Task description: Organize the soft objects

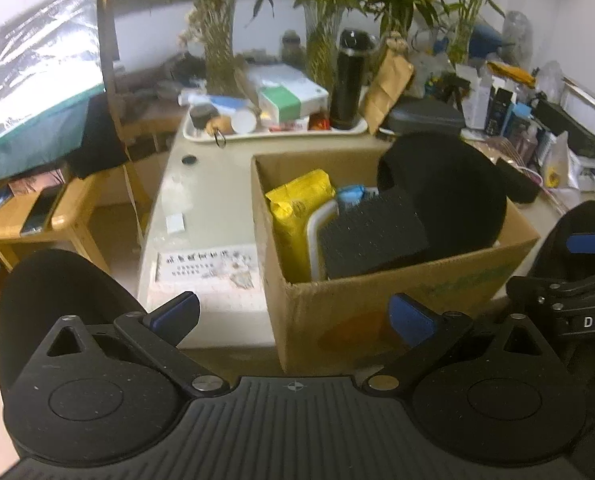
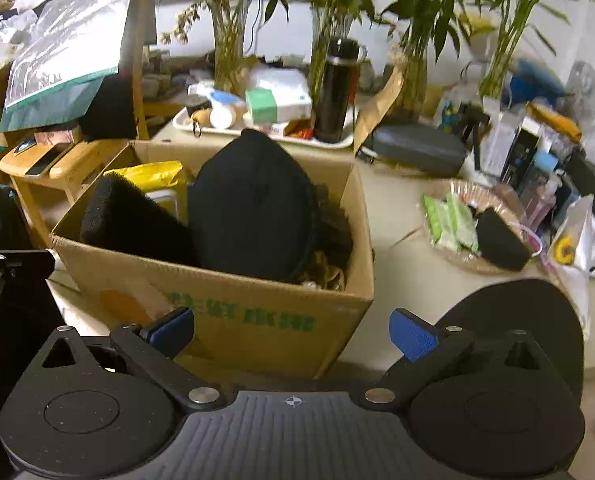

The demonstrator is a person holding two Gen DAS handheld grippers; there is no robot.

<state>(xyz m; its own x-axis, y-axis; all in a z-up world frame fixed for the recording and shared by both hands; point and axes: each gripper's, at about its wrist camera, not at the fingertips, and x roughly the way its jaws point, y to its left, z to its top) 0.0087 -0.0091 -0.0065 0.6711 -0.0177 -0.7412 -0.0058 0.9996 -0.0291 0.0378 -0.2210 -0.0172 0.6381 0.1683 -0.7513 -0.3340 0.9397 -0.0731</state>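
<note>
Cardboard box [image 1: 377, 312] sat on the worktop [image 1: 201, 184], open top, packed. Inside: big black rounded soft piece [image 2: 253, 208] standing up at the right side, sticking above the rim; black foam block [image 1: 373, 232] leaning beside it, touching; yellow bag [image 1: 297, 208] at the left wall; a white-rimmed container, mostly hidden, between bag and foam. Something brownish sat low in the box's right corner in the right wrist view, too unclear to name.

Another black foam piece [image 2: 501, 242] lay in a woven basket [image 2: 465, 264] to the right of the box, well apart from it, next to green packets [image 2: 449, 220].

Left hand-held gripper [image 1: 293, 314] was spread wide, nothing between the blue pads [image 1: 411, 318], sitting just before the box's near-left corner. Right hand-held gripper [image 2: 293, 332] was also spread wide and empty, in front of the box's printed side.

Behind the box: white tray [image 1: 273, 134] with a black flask [image 1: 349, 84] and small items, plants [image 1: 217, 40] in vases, dark case [image 2: 415, 148]. Wooden stool [image 1: 33, 216] was left of the worktop.
</note>
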